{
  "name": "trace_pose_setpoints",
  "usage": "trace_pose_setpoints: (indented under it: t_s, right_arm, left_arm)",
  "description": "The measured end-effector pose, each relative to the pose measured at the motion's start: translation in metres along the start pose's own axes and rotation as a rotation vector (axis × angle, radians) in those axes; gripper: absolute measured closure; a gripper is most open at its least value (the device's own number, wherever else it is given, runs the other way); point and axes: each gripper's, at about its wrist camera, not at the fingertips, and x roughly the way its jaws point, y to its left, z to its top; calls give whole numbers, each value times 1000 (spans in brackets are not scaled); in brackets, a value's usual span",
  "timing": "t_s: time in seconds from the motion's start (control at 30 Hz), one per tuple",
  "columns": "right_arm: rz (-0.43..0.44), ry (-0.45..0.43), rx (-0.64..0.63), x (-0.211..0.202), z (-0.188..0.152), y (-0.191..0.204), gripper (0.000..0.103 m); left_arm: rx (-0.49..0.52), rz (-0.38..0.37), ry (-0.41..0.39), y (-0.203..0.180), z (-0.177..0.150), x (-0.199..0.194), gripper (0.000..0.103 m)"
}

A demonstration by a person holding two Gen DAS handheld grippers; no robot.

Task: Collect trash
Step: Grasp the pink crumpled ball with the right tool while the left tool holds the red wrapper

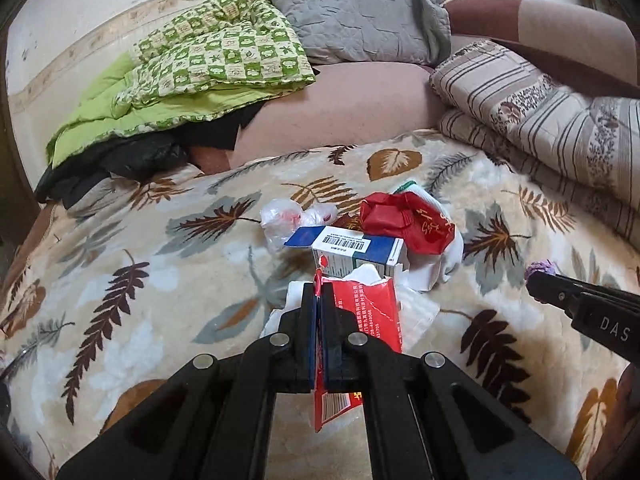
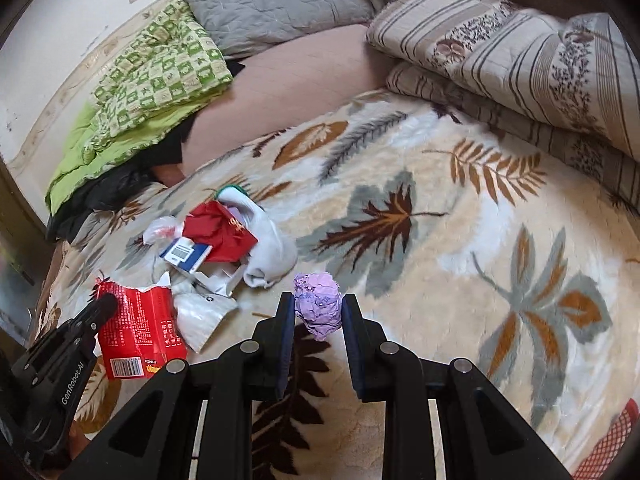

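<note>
So, left gripper point(image 1: 318, 292) clamped tight on the torn red packet point(image 1: 360, 312), held just above the leaf-print blanket point(image 1: 160, 264). Right gripper point(image 2: 318, 308) pinching a crumpled purple paper ball point(image 2: 318, 304). Rest of the trash pile, blue-white box point(image 1: 356, 250), red bag point(image 1: 404, 220), clear plastic point(image 1: 288, 216), sitting mid-bed.

Two wrist fisheye views looking down along gripper fingers onto a leaf-patterned blanket point(image 1: 160, 264).

Both face the wall-side bedding, close above the bed. The left view sits over the trash pile point(image 1: 360, 236); the right view stands to its right, with that pile point(image 2: 216, 248) at left. Each catches the other gripper at its edge.
</note>
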Motion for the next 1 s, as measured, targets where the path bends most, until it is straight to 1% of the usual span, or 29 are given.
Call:
trace_pose_setpoints:
  t_s: [0.1,0.23,0.5,1.0]
  right_arm:
    - [-1,3,-30,2,-2,9,78]
    - [-15,-8,-66,1,-3,17,78]
    - [-13,-12,-40,-3,-2,8,78]
    - [-4,-14,-47,-6,-3,12,78]
  left_arm:
    - [29,23,-23,-3,-1,-3,102]
    - [47,34,-40,-7,0,-6,102]
    - [64,44,-65,-9,1,-10,102]
    - [60,43,-70,-10,2,-12,102]
